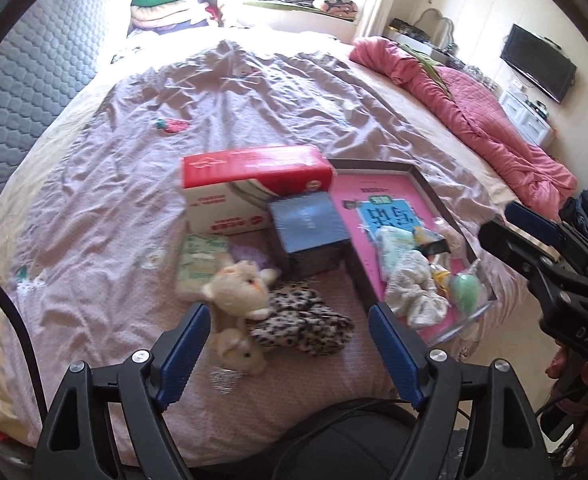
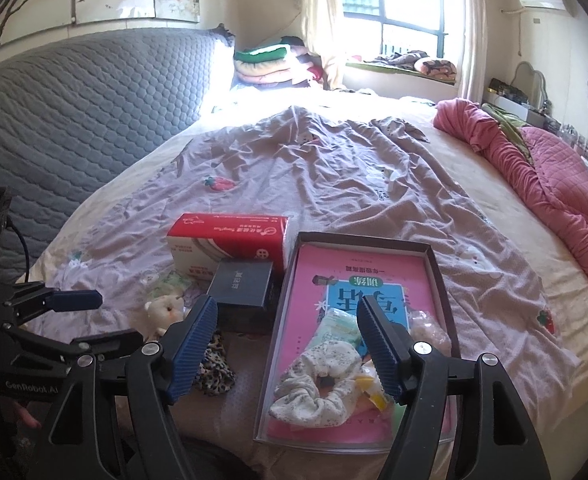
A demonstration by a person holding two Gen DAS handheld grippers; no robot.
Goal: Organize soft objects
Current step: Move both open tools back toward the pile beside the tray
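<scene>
A cream plush toy (image 1: 239,294) lies on the lilac bed sheet, just beyond my open left gripper (image 1: 289,322), with a leopard-print scrunchie (image 1: 302,320) beside it. A shallow pink-lined box (image 1: 414,176) to the right holds a white floral scrunchie (image 2: 318,388), a tissue pack (image 2: 334,328) and small items. My open right gripper (image 2: 287,320) hovers over the box's left edge, empty. The plush toy (image 2: 163,312) and the leopard scrunchie (image 2: 213,368) show left of it.
A red-and-white tissue box (image 1: 249,188) and a dark blue box (image 1: 310,224) stand behind the toys. A green tissue pack (image 1: 199,260) lies left. A pink quilt (image 1: 474,108) lies along the bed's right side. A grey headboard (image 2: 73,100) is at the left.
</scene>
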